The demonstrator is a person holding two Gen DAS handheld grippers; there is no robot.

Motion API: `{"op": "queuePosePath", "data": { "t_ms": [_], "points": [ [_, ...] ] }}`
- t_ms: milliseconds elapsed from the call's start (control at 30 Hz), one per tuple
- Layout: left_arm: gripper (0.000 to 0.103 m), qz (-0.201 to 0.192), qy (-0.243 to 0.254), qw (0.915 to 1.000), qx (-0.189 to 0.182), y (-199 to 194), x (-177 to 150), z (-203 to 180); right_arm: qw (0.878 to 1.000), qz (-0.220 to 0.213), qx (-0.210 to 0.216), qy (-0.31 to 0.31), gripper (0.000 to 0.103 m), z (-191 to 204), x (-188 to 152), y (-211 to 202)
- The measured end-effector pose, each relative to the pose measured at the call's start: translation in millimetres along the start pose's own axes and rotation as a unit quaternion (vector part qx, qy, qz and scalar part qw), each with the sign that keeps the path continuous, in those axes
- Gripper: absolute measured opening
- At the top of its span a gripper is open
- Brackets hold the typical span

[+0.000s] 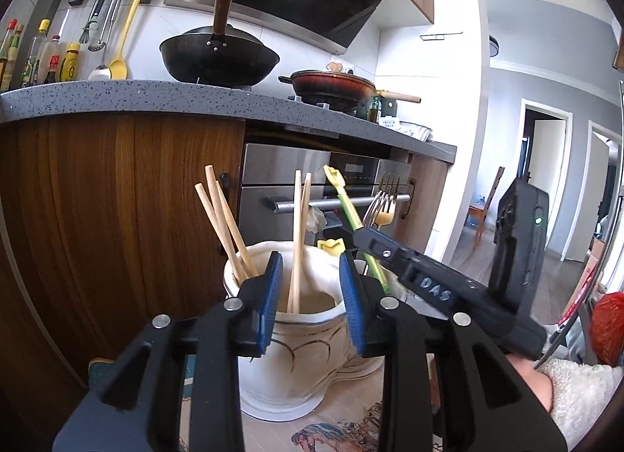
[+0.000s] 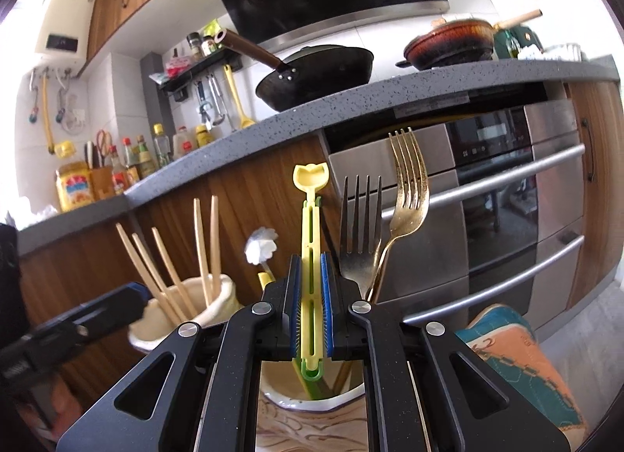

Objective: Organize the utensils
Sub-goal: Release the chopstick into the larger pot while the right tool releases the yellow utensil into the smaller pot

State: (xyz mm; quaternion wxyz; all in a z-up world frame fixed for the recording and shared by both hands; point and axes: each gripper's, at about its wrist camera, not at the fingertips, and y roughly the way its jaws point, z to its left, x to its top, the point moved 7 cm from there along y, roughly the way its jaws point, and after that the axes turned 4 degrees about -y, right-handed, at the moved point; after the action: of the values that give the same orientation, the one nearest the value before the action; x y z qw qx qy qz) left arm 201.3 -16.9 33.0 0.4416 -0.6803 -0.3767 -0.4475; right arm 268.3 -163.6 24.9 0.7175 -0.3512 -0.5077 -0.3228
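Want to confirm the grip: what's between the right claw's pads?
A yellow-green clip, standing upright and pinched between both blue pads of the right claw. Its lower end reaches into the holder. The right wrist view shows it.

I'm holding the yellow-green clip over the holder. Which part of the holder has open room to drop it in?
The near opening of the ceramic holder, between the left gripper jaws, holds only two chopsticks. The far-left corner is crowded with three chopsticks. The forks fill the right side, beside the clip held by the right gripper.
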Motion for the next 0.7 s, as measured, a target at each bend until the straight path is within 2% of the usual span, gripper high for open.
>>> {"op": "queuePosePath", "data": {
  "t_ms": [133,367,700],
  "points": [
    [0.030,0.003,0.000,1.0000,-0.001,1,-1,1,0.999,0.005,-0.024,-0.043,0.010,7,-8,1],
    [0.030,0.008,0.003,0.9999,-0.005,3,-4,0,0.997,0.002,-0.040,-0.072,0.010,12,-11,-10],
    [0.030,0.011,0.004,0.9999,-0.005,2,-5,-1,0.996,0.027,-0.034,-0.082,0.011,18,-20,-17]
  ]
}}
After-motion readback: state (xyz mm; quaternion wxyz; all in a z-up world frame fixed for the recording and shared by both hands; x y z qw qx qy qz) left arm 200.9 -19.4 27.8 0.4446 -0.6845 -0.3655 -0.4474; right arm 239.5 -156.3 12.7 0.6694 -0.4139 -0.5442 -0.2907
